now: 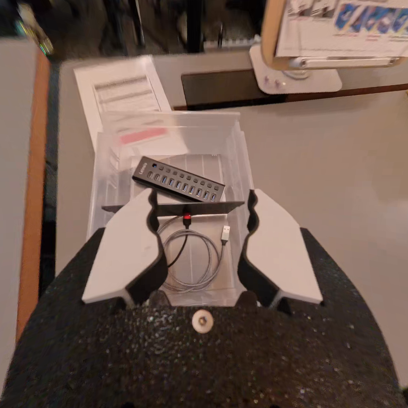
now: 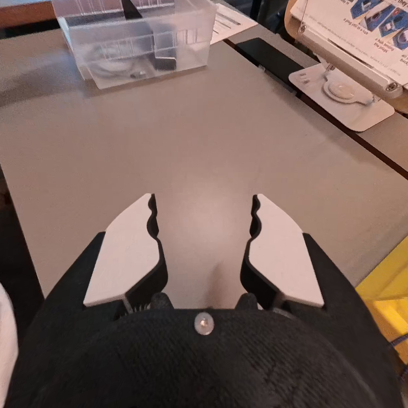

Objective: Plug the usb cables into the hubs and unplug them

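Left wrist view: black hub (image 1: 178,179), white lettering.

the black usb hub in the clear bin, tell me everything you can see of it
The USB hub is a long, flat black bar with a matte look. Its top carries a row of blue-lit ports, a row of small square buttons beside them and one round blue light near the far-left end. No cable is plugged into its visible ports. It lies tilted in the far compartment of the clear plastic bin, behind the black divider.

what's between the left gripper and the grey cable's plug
Nothing visible. The open left gripper hovers above the clear bin, and the plug lies bare in the near compartment, on this side of the black divider.
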`<state>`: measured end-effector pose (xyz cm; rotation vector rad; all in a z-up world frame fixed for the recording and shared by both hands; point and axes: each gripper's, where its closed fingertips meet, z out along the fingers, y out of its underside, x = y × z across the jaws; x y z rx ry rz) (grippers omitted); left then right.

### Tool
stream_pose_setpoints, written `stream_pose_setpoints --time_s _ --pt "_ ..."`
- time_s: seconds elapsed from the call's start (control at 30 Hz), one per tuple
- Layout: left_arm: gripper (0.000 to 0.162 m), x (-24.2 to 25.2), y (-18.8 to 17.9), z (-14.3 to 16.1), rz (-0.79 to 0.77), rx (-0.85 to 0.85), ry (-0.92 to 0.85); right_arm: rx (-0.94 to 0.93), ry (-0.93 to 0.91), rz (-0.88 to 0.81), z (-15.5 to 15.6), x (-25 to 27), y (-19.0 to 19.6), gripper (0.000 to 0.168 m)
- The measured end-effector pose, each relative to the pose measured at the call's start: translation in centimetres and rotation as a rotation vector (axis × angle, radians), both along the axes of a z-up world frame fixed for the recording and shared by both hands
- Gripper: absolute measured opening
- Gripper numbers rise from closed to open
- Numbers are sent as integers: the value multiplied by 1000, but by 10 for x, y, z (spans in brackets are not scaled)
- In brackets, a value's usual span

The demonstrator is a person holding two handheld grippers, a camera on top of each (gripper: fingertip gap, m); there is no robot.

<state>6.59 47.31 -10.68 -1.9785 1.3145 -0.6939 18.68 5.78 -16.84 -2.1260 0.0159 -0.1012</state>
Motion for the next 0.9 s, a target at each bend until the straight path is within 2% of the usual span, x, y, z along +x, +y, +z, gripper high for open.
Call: stream_pose_setpoints --time_s 0.1,0.2,0.37,0.57,0.6,0.7,0.8,0.87,0.9 --pt "90 20 32 -29 87 -164 293 85 33 -16 12 0 12 83" --pt "88 29 53 -59 185 -251 523 137 75 -29 22 4 26 83" --pt "93 60 59 -95 349 -449 532 190 121 5 31 6 43 83" --pt "92 57 78 -133 563 -503 634 200 120 29 25 16 48 84" --pt "87 59 80 -138 582 -509 632 203 122 25 21 20 47 85" --pt "88 62 78 -154 605 -535 686 215 166 8 15 31 46 87" --pt "79 61 80 -167 611 -514 766 262 229 -30 19 40 46 86" --pt "82 60 80 -177 627 -506 803 274 246 -32 19 43 44 84" --pt "91 61 79 -183 637 -517 803 271 251 -40 17 45 43 84"
